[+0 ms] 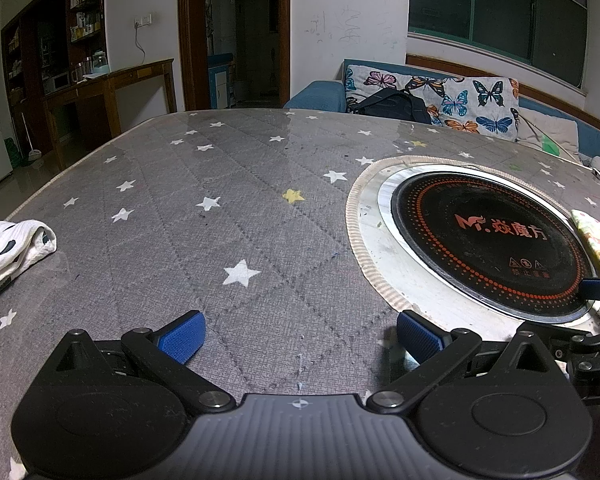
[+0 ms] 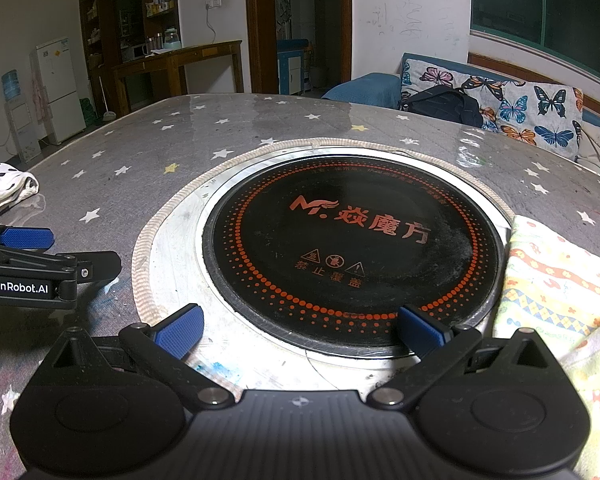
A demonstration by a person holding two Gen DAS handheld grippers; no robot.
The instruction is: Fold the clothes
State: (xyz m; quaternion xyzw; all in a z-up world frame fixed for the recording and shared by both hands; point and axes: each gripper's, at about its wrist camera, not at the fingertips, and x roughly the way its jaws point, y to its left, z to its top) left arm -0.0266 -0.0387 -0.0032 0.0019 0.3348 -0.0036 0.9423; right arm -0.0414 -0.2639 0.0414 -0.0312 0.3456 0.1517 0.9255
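The round black cooktop (image 2: pixel 352 252) set into the table (image 1: pixel 220 208) is serving as the landmark here, sitting inside a pale ring where the grey, star-printed cover is cut away. The left gripper (image 1: pixel 300 336) is hovering over the bare cover to the left of the cooktop, its two blue-padded fingers (image 1: pixel 182 338) spread wide apart and holding nothing. The right gripper (image 2: pixel 300 330) is hanging over the near edge of the cooktop, its jaws standing just as wide, with one blue pad over the pale ring and the other over the black glass, and nothing is caught between them. In the right wrist view the left gripper is showing at the left of the cooktop, low over the cover. A white garment with dark spots (image 1: pixel 8 248) is lying bunched up well to the left of the cooktop, near the table's left edge, apart from both grippers. A second cloth, a pale one printed with colourful bands and small figures (image 2: pixel 560 280), is lying just to the right of the cooktop, its edge touching or slightly overlapping the metal rim. Beyond the far side of the cooktop, past the table, a blue sofa (image 2: pixel 364 84) is carrying a butterfly-print cushion (image 2: pixel 500 104) with a black bag (image 2: pixel 440 106) resting against it.
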